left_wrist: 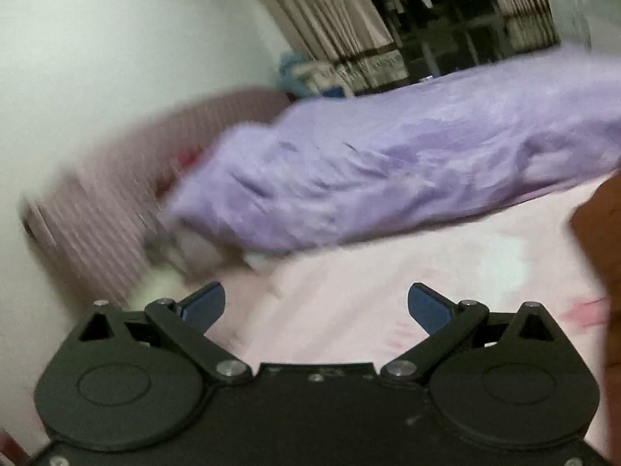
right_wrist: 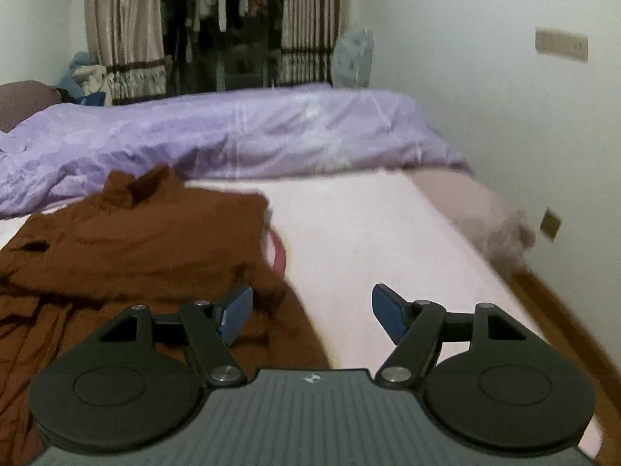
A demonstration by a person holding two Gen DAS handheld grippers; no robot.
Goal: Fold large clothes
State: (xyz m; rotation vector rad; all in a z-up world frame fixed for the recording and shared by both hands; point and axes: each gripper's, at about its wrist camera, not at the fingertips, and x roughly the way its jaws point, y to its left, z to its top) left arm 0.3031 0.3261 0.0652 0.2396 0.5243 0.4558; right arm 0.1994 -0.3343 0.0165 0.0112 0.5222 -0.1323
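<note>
A rust-brown garment (right_wrist: 128,240) lies crumpled on the pale pink bed sheet (right_wrist: 349,233), at the left of the right wrist view. Its edge also shows at the far right of the left wrist view (left_wrist: 605,233). My right gripper (right_wrist: 310,312) is open and empty, just above the garment's right edge, its left finger over the cloth. My left gripper (left_wrist: 316,306) is open and empty above bare pink sheet (left_wrist: 388,283), left of the garment. The left wrist view is blurred by motion.
A rolled lilac duvet (right_wrist: 240,136) lies across the far side of the bed. A mauve striped pillow (left_wrist: 101,202) sits by the white wall. The bed's right edge and wooden frame (right_wrist: 551,303) run near the wall. Curtains (right_wrist: 124,31) and hanging clothes are beyond.
</note>
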